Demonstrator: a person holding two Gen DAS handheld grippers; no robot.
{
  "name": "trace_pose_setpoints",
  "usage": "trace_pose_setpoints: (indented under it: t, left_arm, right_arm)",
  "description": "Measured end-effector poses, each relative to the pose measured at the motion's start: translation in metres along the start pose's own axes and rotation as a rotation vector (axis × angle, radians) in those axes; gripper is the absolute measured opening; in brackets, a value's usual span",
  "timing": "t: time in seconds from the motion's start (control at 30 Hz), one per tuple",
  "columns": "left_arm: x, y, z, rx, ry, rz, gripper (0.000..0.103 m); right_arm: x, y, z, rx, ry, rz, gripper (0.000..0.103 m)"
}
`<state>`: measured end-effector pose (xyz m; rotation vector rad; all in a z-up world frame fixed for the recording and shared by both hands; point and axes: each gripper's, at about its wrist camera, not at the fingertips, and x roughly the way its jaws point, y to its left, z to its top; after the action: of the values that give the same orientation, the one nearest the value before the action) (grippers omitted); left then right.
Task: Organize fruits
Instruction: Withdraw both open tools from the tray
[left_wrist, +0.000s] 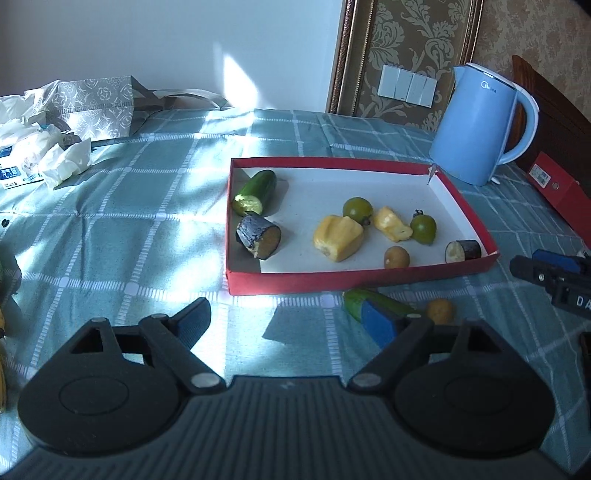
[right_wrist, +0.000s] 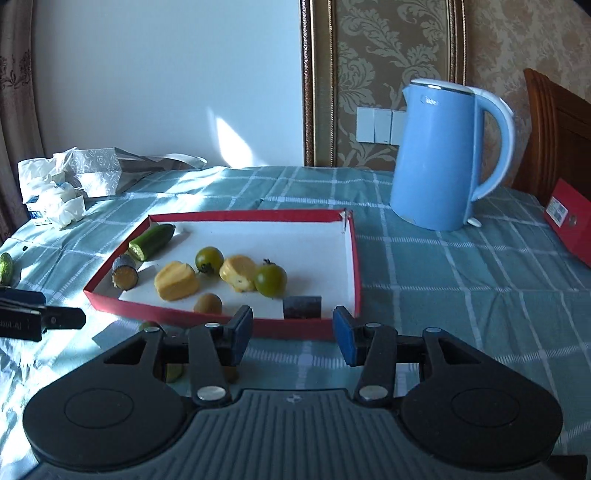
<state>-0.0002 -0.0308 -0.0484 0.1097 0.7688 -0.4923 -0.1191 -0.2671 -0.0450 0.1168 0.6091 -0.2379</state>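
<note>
**Both claws empty in front of the red tray**

The left claw (left_wrist: 291, 321) stands wide apart with nothing between its blue pads; its right pad overlaps a cucumber piece (left_wrist: 373, 302) lying on the checked cloth (left_wrist: 147, 229) just outside the red tray (left_wrist: 354, 278), beside a small round yellow-brown fruit (left_wrist: 440, 311). The right claw (right_wrist: 293, 332) is parted to a moderate gap and grips nothing; through that gap shows the tray's near wall.

Inside the tray lie a cut cucumber (left_wrist: 255, 192), two dark-skinned eggplant chunks (left_wrist: 258, 236) (left_wrist: 463, 251), two yellow jackfruit pieces (left_wrist: 338, 236) (left_wrist: 392, 223), two green tomatoes (left_wrist: 357, 208) (left_wrist: 423, 228) and a brownish round fruit (left_wrist: 396, 257).

A blue kettle (left_wrist: 476, 125) stands behind the tray's far corner; its printed brand is too small to read. A red box (left_wrist: 557, 188) with a white label sits at the desk's right edge, its text illegible. The other claw's body shows the letters "DA", cut off by the frame. Crumpled tissues (left_wrist: 55, 158) and a patterned bag (left_wrist: 96, 103) lie far left; blue packet writing there is unreadable.
</note>
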Motion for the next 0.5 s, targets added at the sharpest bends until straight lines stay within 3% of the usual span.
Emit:
trace_pose_setpoints:
  t: [0.2,0.37,0.5]
  left_arm:
    - [0.007,-0.045,0.0,0.052,-0.012,-0.006,0.087]
    - [0.013,-0.066,-0.002,0.08,-0.005,-0.01,0.087]
    - [0.018,-0.081,-0.01,0.17,-0.007,-0.014,0.088]
  right_arm:
    - [-0.028,-0.017,-0.041,0.003,0.041,-0.054,0.047]
    - [-0.04,-0.026,-0.053,0.004,0.043,-0.064,0.047]
    - [-0.047,-0.034,-0.057,0.014,0.042,-0.063,0.047]
